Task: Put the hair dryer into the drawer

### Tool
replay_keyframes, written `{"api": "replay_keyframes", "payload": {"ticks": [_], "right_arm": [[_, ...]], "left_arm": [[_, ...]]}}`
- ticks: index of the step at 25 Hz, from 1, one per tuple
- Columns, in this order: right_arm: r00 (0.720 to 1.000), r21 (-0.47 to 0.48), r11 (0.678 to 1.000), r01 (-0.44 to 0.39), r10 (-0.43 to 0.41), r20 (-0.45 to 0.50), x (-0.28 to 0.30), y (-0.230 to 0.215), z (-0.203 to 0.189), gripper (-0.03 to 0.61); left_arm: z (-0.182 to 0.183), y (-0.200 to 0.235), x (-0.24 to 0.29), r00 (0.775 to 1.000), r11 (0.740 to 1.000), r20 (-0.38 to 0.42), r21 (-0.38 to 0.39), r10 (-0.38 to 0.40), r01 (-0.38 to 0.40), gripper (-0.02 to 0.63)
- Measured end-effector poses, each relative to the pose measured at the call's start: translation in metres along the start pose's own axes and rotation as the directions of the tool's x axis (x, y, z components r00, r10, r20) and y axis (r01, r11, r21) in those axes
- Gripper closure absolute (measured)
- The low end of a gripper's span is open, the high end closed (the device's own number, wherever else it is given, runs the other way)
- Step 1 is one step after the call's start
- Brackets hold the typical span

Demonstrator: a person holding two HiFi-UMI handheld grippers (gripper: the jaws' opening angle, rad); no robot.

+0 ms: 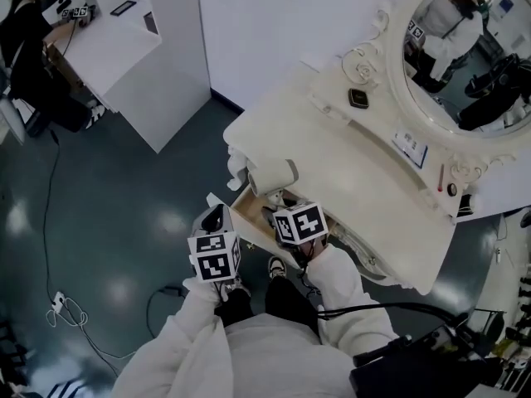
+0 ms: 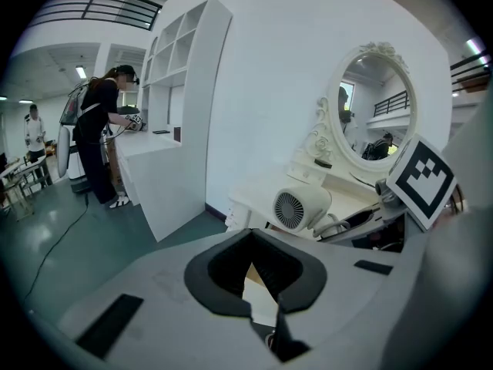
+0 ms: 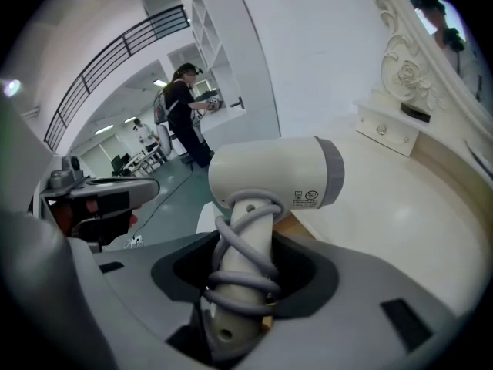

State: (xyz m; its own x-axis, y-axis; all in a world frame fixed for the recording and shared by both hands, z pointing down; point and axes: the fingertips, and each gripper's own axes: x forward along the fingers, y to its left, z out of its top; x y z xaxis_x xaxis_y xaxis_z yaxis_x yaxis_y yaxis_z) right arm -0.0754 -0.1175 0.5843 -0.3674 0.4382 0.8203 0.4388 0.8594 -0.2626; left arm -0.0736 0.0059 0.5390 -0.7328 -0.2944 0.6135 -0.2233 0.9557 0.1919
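A white hair dryer (image 1: 272,177) with its grey cord wound round the handle hangs over the open wooden drawer (image 1: 246,214) of the white dressing table (image 1: 332,148). My right gripper (image 1: 288,211) is shut on the handle; in the right gripper view the hair dryer (image 3: 269,172) stands upright out of the right gripper (image 3: 243,284). My left gripper (image 1: 214,220) is to the left of the drawer, over the floor. In the left gripper view, the left gripper (image 2: 258,280) is slightly open and holds nothing, and the hair dryer (image 2: 300,206) shows its rear grille ahead.
An oval mirror (image 1: 465,48) stands at the back of the table, with a small dark object (image 1: 358,99) and a card (image 1: 411,148) on the top. A white shelf unit (image 1: 124,40) and a person (image 1: 29,48) are at the far left. A cable (image 1: 66,305) lies on the floor.
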Motion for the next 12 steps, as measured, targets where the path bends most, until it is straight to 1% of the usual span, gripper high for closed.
{"api": "replay_keyframes", "payload": {"ticks": [4,6,8,10,12], "right_arm": [[0.994,-0.102,0.991,-0.081,0.074,-0.076,0.009,0.006,-0.017,0.322],[0.986,-0.163,0.978,-0.131,0.112,-0.119,0.011,0.011,-0.023,0.322],[0.977,-0.215,0.960,-0.178,0.146,-0.158,0.013,0.015,-0.030,0.322],[0.967,-0.244,0.946,-0.216,0.172,-0.189,0.018,0.018,-0.038,0.322],[0.957,-0.247,0.937,-0.249,0.198,-0.212,0.023,0.020,-0.045,0.322]], "left_arm": [[-0.017,-0.003,-0.006,0.997,0.995,-0.006,-0.059,0.076,-0.076,0.612],[-0.025,-0.007,-0.007,0.994,0.990,-0.013,-0.098,0.104,-0.105,0.614],[-0.033,-0.013,-0.009,0.992,0.986,-0.023,-0.111,0.126,-0.128,0.613],[-0.039,-0.015,-0.011,0.988,0.980,-0.027,-0.122,0.154,-0.157,0.614],[-0.045,-0.015,-0.014,0.983,0.972,-0.030,-0.146,0.181,-0.184,0.614]]}}
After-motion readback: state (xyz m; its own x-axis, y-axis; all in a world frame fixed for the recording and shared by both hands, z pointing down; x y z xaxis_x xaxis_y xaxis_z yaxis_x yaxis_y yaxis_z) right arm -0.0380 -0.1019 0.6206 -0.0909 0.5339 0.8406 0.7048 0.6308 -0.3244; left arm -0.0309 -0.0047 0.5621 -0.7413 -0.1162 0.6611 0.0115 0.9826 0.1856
